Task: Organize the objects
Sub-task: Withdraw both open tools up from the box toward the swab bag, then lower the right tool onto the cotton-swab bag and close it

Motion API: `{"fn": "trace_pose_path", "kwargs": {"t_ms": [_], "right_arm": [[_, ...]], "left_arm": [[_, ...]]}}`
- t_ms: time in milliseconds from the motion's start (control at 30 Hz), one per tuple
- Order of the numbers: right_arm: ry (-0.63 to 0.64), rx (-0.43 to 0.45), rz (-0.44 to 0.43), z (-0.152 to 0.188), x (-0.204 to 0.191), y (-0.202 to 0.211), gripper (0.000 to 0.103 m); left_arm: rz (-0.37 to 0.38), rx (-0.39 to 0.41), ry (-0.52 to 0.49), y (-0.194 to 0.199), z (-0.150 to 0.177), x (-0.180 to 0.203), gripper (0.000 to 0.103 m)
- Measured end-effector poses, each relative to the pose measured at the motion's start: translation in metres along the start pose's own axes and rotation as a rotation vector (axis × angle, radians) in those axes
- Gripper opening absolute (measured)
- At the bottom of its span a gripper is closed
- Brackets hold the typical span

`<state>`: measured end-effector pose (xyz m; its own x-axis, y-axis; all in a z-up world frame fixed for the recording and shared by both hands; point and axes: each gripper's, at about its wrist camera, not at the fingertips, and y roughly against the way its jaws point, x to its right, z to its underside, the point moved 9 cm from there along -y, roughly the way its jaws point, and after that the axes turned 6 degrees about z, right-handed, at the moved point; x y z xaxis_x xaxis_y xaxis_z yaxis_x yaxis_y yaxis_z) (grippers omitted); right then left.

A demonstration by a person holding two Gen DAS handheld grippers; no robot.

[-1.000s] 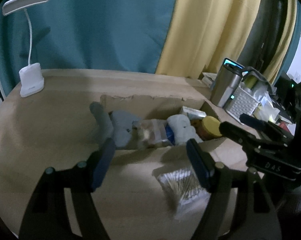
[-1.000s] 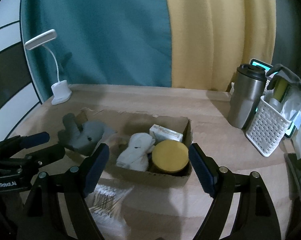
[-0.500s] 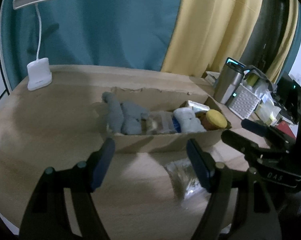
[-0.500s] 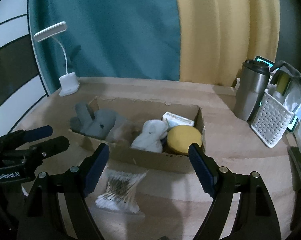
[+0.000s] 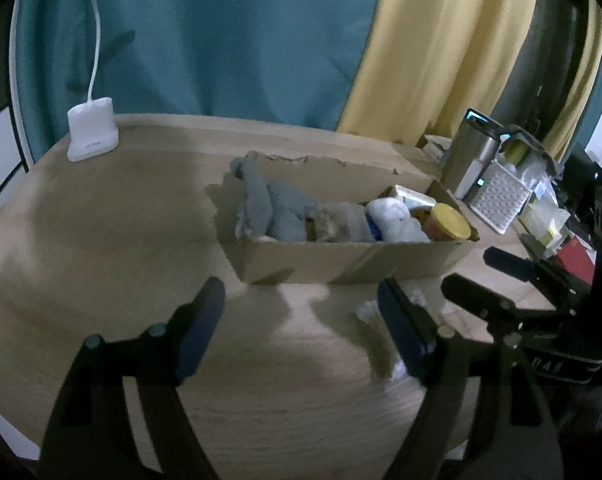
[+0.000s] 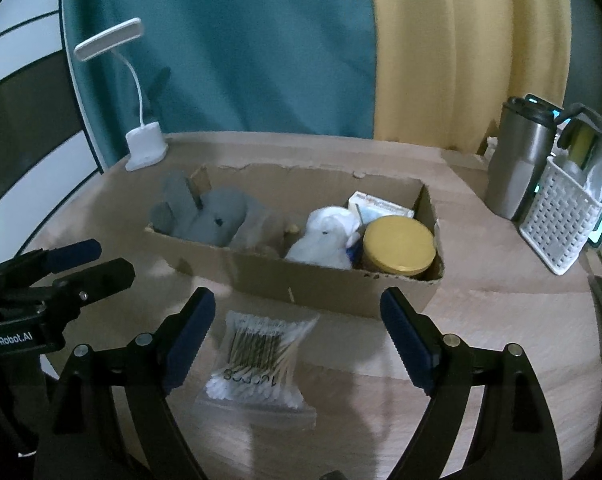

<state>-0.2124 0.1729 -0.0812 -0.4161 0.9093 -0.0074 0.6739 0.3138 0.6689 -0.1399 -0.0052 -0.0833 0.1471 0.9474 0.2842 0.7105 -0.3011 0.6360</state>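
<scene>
A cardboard box point(image 6: 325, 284) point(image 5: 341, 260) stands on the wooden table. It holds a grey plush toy point(image 6: 217, 216) point(image 5: 273, 208), a white plush point(image 6: 329, 236) point(image 5: 397, 220), a yellow-lidded jar point(image 6: 399, 244) point(image 5: 451, 220) and a small carton point(image 6: 377, 204). A clear bag of cotton swabs point(image 6: 261, 356) lies on the table in front of the box, between my right gripper's fingers. My right gripper point(image 6: 297, 336) is open and empty above it. My left gripper point(image 5: 301, 328) is open and empty, left of the bag; it shows in the right wrist view point(image 6: 81, 264).
A white desk lamp point(image 6: 145, 148) point(image 5: 93, 136) stands at the back left. A steel tumbler point(image 6: 519, 156) point(image 5: 469, 164) and a white basket point(image 6: 561, 220) point(image 5: 497, 200) of items stand at the right. Teal and yellow curtains hang behind the table.
Both grippers have pulled back from the box and sit lower. The swab bag now lies between the right gripper's fingers. Both stay open.
</scene>
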Motion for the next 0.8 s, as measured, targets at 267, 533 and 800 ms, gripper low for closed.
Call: {"fn": "trace_pose_path", "kwargs": {"t_ms": [267,533,800], "right_arm": [[0.022,-0.032,-0.016,0.011,-0.013,-0.009,0.087],[0.028,-0.073,-0.028,0.022,-0.02,-0.02,0.087],[0.025,-0.108,-0.034,0.03,-0.023,-0.031,0.087]], "left_arm": [[-0.006,-0.019,0.013,-0.003,0.009,-0.011,0.08],[-0.006,-0.04,0.025,-0.009,0.018,-0.019,0.08],[-0.009,-0.059,0.036,-0.015,0.024,-0.026,0.08]]}}
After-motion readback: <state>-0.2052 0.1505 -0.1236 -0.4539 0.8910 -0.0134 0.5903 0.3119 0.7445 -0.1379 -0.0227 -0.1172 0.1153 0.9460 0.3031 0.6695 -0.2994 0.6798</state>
